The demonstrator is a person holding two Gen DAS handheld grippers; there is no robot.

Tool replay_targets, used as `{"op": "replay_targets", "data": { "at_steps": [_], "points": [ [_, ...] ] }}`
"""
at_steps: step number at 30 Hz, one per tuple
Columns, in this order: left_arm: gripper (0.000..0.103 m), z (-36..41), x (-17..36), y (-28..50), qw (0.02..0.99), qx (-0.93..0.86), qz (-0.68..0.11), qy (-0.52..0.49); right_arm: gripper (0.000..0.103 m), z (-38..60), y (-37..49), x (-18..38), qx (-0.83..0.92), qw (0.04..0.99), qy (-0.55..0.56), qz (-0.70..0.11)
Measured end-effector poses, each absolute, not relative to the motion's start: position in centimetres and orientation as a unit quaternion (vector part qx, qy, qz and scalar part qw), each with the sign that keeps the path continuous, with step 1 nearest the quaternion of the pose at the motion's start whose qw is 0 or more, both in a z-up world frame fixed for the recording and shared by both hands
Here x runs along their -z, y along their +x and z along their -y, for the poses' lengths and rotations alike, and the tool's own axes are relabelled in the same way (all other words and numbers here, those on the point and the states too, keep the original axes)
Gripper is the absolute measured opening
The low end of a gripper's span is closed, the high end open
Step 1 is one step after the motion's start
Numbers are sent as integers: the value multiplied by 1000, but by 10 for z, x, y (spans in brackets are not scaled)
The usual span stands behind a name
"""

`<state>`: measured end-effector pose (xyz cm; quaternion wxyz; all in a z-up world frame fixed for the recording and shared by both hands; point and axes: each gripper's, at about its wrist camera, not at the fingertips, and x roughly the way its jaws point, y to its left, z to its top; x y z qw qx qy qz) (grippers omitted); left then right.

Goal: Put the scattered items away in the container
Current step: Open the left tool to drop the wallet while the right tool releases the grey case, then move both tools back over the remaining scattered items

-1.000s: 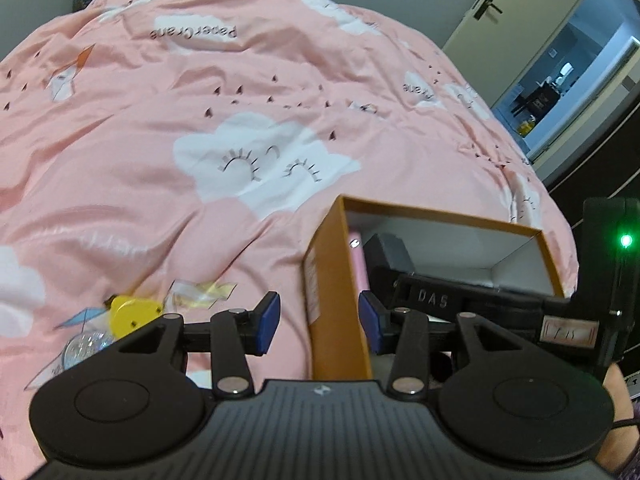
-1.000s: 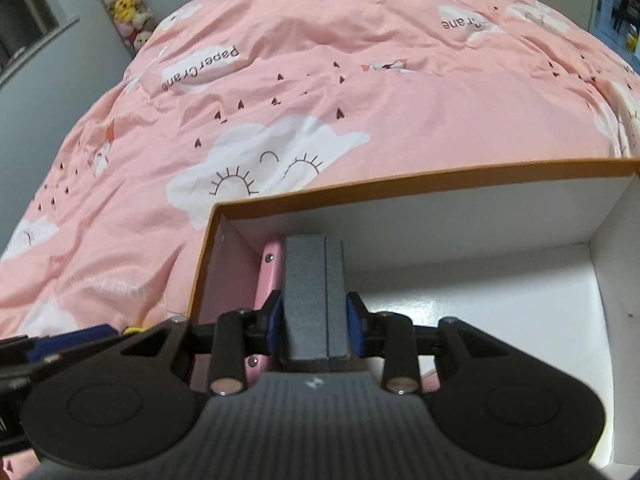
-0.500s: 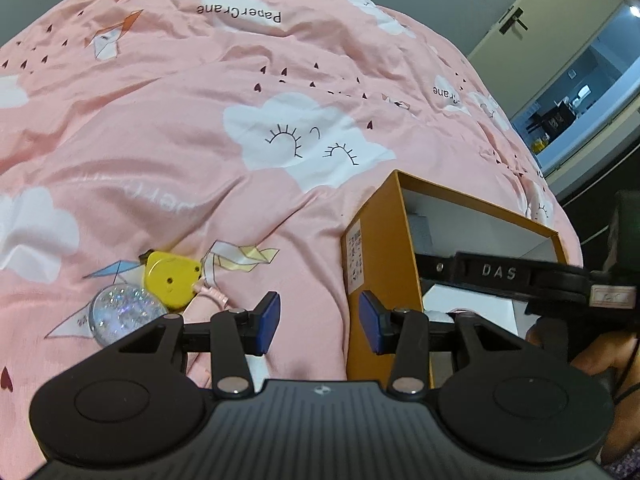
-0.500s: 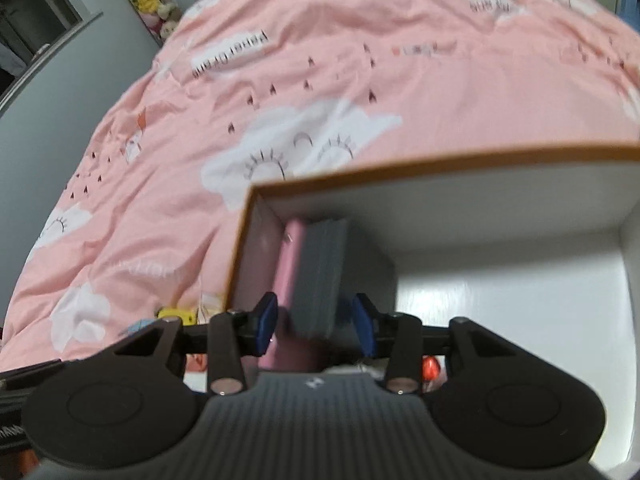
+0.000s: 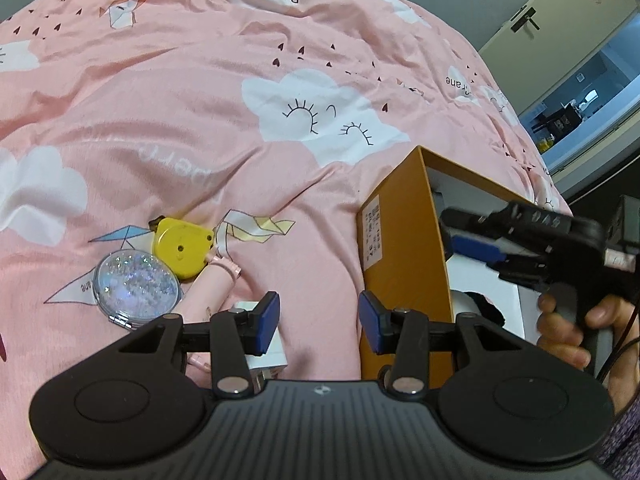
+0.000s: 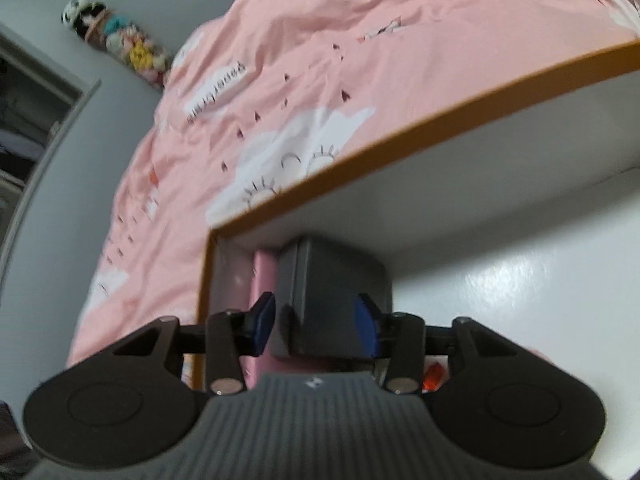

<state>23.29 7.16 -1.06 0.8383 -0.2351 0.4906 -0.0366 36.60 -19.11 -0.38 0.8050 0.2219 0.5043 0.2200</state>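
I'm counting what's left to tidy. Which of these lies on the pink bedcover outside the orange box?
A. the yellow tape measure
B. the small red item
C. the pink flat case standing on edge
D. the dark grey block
A: the yellow tape measure lies on the bedcover beside the glitter mirror, left of the orange box; the other three sit inside the box.

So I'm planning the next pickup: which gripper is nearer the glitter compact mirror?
Left. The left gripper hangs just right of the glitter compact mirror on the bedspread; the right gripper is over in the orange box.
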Motion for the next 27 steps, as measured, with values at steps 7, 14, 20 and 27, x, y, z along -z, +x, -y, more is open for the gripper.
{"op": "replay_targets", "data": {
  "at_steps": [7,14,20,27],
  "points": [
    [50,-76,17,234,835,19,-499,-233,21,175,373,4,-162,835,94,-518],
    [50,-81,23,234,830,5,-510,-228,3,151,373,19,-172,827,58,-532],
    [50,-81,26,233,828,4,-516,-218,2,138,366,14,-167,837,1,-521],
    [50,-82,15,222,836,1,-519,-179,4,133,342,-9,-154,867,-70,-469]
  ]
}}
